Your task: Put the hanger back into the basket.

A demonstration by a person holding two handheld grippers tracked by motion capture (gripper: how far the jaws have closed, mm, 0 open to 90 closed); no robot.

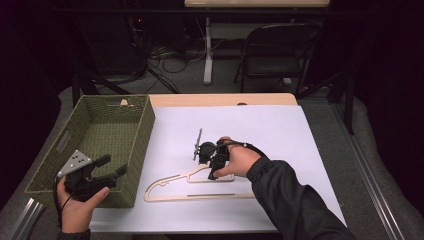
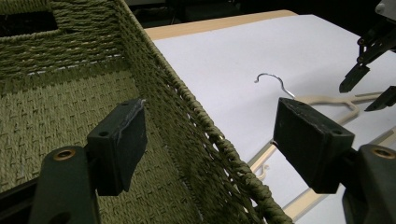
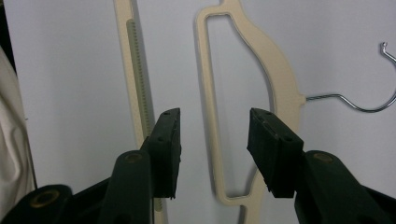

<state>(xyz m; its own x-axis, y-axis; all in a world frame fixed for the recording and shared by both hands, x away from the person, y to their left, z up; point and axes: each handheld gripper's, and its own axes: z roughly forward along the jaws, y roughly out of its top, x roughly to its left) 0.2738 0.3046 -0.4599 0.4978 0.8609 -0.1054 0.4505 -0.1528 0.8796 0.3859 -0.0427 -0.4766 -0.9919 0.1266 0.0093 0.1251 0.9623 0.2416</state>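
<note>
The right gripper [image 3: 212, 140], nearer than the left gripper [image 1: 97, 172], is hovering half-open and empty over the hanger [image 3: 261, 60], whose long axis is running straight ahead between its jaws.

Green woven basket [image 1: 131, 131] left; folding chair [image 1: 272, 52] behind.

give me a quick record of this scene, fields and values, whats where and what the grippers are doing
surface: white sheet over a wooden table
hanger: cream hanger lying flat on the sheet, metal hook at its top
basket: green woven basket at the table's left edge
right gripper: above the hanger, jaws open on either side of one of its arms, pads not touching it
left gripper: open, straddling the basket's near wall
held: nothing in either gripper
</note>
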